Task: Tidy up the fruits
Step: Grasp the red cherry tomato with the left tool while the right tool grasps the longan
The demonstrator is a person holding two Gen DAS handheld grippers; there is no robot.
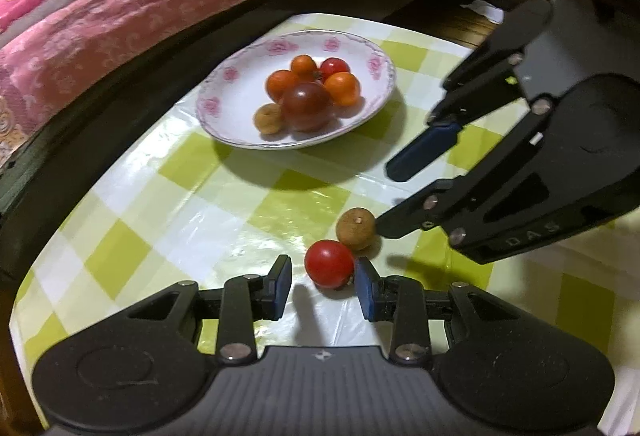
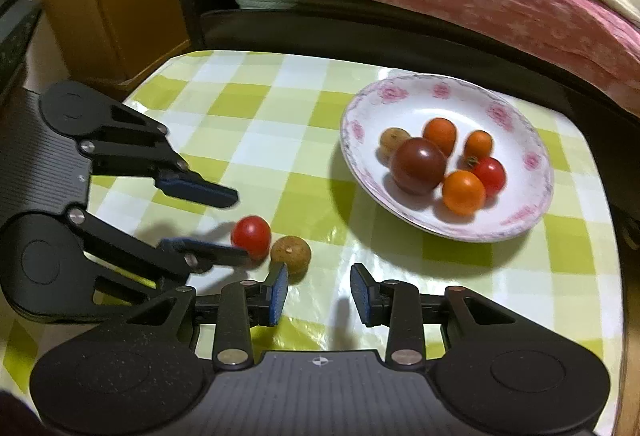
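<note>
Both wrist views. The left gripper (image 1: 323, 284) was spread wide, low over the checked tablecloth (image 1: 168, 203), with the loose red cherry tomato (image 1: 329, 263) lying between its fingers, close against the right-hand pad (image 1: 363, 290) and well clear of the left-hand pad (image 1: 283, 284); nothing was pinched. Just beyond that tomato, touching or nearly touching it, lay the brown longan (image 1: 355, 228). The right gripper (image 2: 319, 288) was likewise spread and held nothing; the longan (image 2: 291, 252) sat just ahead of its left-hand pad (image 2: 279, 292), outside the gap, not within it. The flowered plate (image 1: 240, 75) stood farther ahead of the left gripper, carrying five tomatoes and a second longan.

Probable hazards, as judgements. Because the tomato was off-centre in the left gripper, closing would probably have pushed it sideways, and a smooth round fruit on glossy cloth might have rolled out or squirted forward. The longan lay so near that either fruit, once nudged, could have knocked the other toward the table edge. The two grippers converged on the same small patch; the right gripper's lower finger (image 1: 404, 222) was already at the longan, so the fingers might have collided. A hard pinch could have split the tomato's skin.
</note>
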